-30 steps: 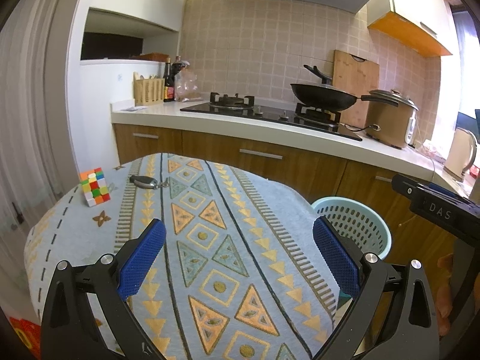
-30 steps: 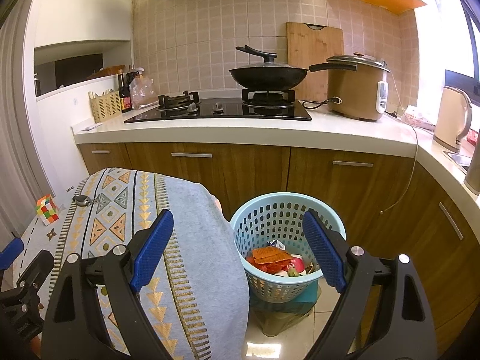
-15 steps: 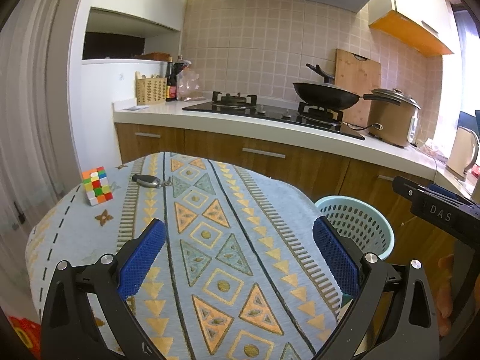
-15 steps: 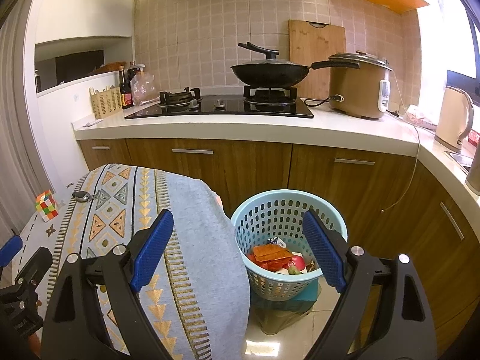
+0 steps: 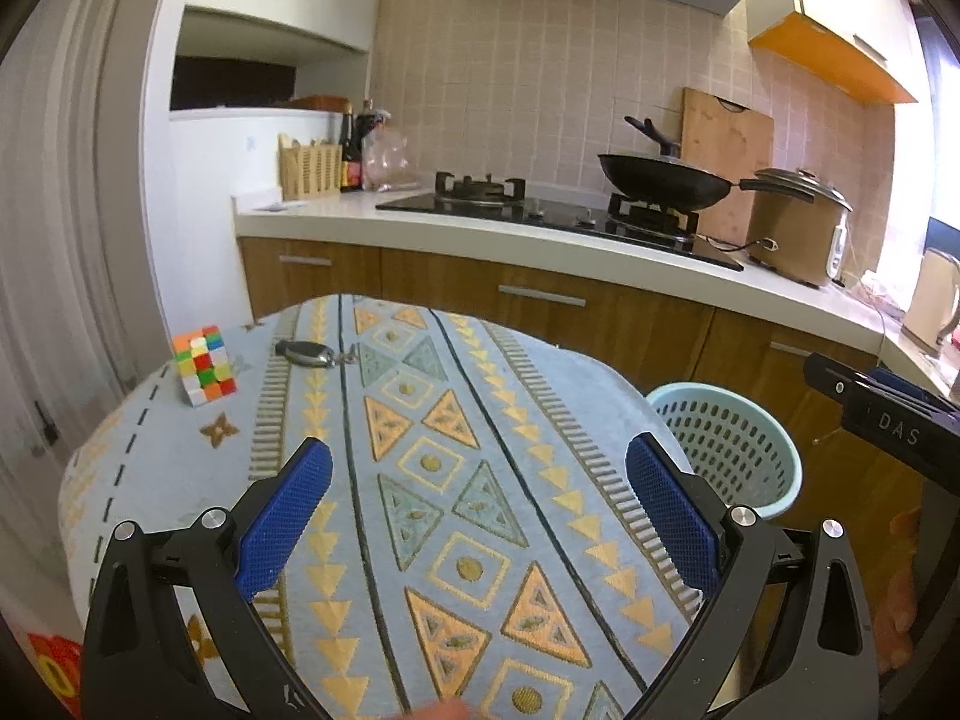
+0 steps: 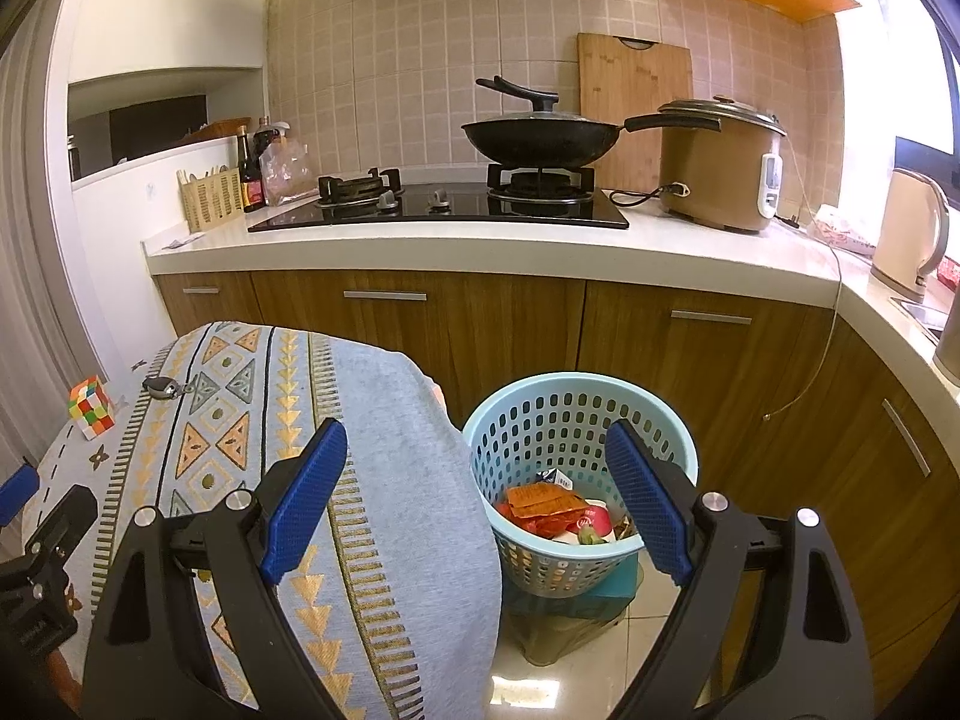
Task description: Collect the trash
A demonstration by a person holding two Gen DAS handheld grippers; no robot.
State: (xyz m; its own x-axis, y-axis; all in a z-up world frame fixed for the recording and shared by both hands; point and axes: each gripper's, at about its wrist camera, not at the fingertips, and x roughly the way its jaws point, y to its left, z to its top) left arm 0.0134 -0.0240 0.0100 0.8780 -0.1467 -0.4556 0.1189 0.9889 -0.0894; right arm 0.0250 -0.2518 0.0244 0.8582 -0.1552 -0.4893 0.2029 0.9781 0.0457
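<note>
Nearest in the right wrist view, the right gripper has its blue fingers spread wide apart with nothing between them and nothing touching them. It hangs over the gap between the table and the basket: its left finger lies over the tablecloth's edge, its right finger over the basket's near rim. The basket stands on the floor just beside the table, on the side toward the wooden cabinets, and it lies ahead of and below this gripper, slightly to the right of its centre line. Inside the basket sits the trash, a heap of orange and red wrappers with something white, low against the bottom.

The left gripper is also spread wide and empty, hovering above the middle of the table, with the tablecloth's stripes running away from it toward the counter. From it the basket lies off to the right, past the table's edge, so the right gripper is plainly the nearer one to the basket.

Farther along the table, at the end away from the grippers, only a colour cube and a key fob rest on the cloth, near each other but apart. Neither looks like trash, and I see no loose wrapper on the table, so the collecting seems largely done. Whether anything lies on the floor beyond the basket is hidden.
</note>
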